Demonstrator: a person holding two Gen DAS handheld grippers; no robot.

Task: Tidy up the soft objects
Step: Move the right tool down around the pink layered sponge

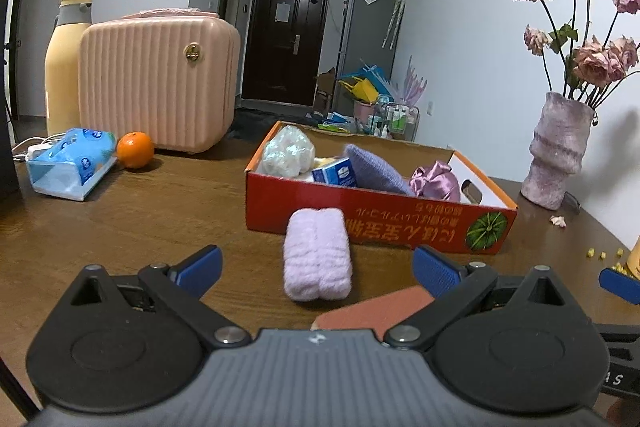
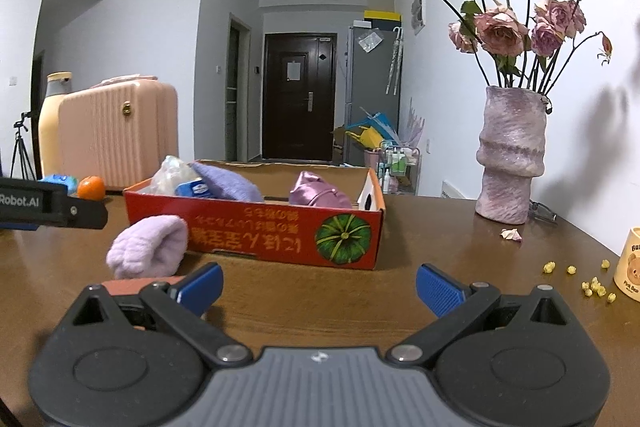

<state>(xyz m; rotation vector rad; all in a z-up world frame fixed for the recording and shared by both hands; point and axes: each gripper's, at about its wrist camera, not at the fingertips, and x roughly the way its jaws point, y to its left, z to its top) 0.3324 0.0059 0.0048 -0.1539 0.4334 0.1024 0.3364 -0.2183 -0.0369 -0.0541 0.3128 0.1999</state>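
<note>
Half of a terracotta-coloured flat item (image 1: 374,309) is hidden behind the left claw (image 1: 318,269), so I cannot tell what it is. Both claws are spread wide and hold nothing; the right claw (image 2: 318,285) hovers over bare tabletop (image 2: 440,247). A rolled lilac towel (image 1: 318,259) lies between the left fingers' tips, touching neither, just before the red box (image 1: 376,223) of soft things.

Both wrist cameras sit low over the surface (image 1: 140,219), facing the far door (image 1: 286,39). The left one looks from further left. Both views share the red box (image 1: 372,223), close ahead.
</note>
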